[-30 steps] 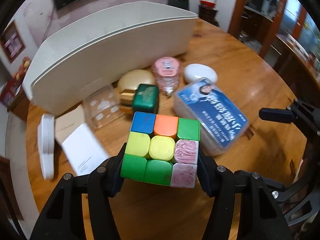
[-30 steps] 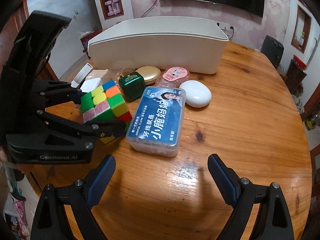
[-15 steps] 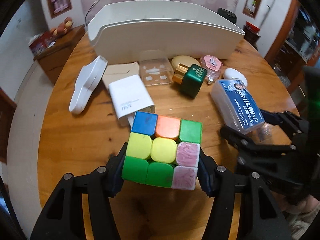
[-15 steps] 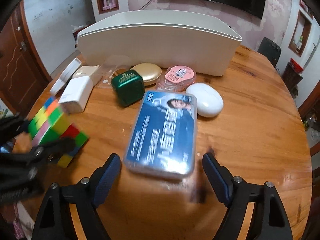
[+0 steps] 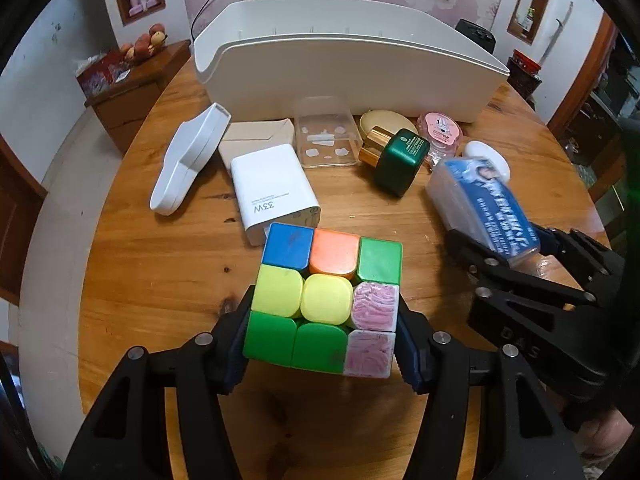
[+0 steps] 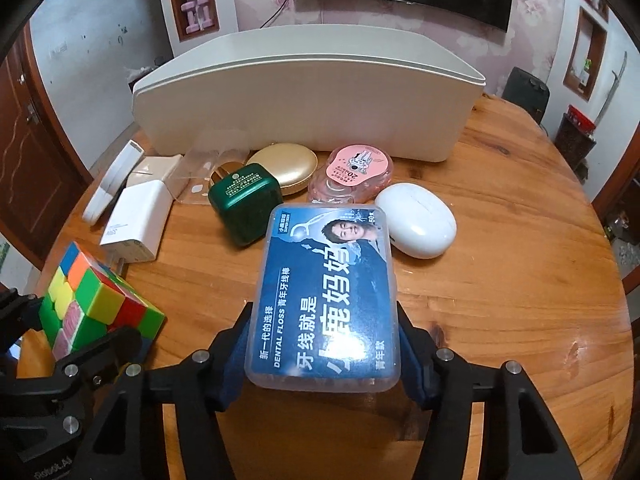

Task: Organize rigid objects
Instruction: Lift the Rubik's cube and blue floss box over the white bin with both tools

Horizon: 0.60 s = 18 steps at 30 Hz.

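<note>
My left gripper [image 5: 324, 344] is shut on a multicoloured puzzle cube [image 5: 326, 300] and holds it above the round wooden table [image 5: 168, 264]; the cube also shows in the right wrist view [image 6: 92, 304]. My right gripper [image 6: 324, 352] is shut on a clear dental floss box with a blue label [image 6: 328, 296], also seen in the left wrist view [image 5: 484, 204]. A large white bin [image 6: 308, 96] stands at the back of the table.
In front of the bin lie a white charger [image 5: 272, 196], a white flat case [image 5: 188, 160], a clear lid [image 5: 326, 138], a green box [image 6: 244, 204], a gold oval case [image 6: 288, 166], a pink round box [image 6: 356, 172] and a white oval case [image 6: 416, 220].
My right gripper has moved forward and closed on the floss box, tilting it. My left gripper has pulled back to the left with the cube.
</note>
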Motion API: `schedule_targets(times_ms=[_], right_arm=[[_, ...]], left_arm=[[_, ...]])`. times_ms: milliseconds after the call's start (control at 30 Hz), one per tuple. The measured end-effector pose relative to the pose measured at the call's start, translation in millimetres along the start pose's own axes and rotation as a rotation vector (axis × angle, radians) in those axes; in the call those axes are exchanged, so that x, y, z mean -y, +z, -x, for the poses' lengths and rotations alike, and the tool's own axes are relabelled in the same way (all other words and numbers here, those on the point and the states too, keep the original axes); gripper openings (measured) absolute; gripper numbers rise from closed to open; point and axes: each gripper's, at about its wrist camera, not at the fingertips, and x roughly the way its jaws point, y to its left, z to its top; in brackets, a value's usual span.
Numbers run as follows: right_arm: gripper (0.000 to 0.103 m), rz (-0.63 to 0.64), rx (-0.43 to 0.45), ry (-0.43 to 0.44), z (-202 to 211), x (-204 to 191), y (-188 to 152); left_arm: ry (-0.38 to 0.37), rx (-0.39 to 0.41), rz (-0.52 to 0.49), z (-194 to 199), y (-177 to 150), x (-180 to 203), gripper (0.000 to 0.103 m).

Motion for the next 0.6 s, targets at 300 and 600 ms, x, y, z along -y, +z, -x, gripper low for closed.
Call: schedule_targets(times_ms=[300, 600], right_arm=[[0.062, 0.047, 0.189, 0.01, 70.3, -0.5, -5.8], [0.062, 0.017, 0.282, 0.051, 109.9, 12.3, 14.4]], left_arm=[[-0.008, 0.036, 0.036, 27.7, 7.5, 2.5, 0.06], [0.015, 0.146, 0.006, 76.4, 33.6, 9.3, 0.06]])
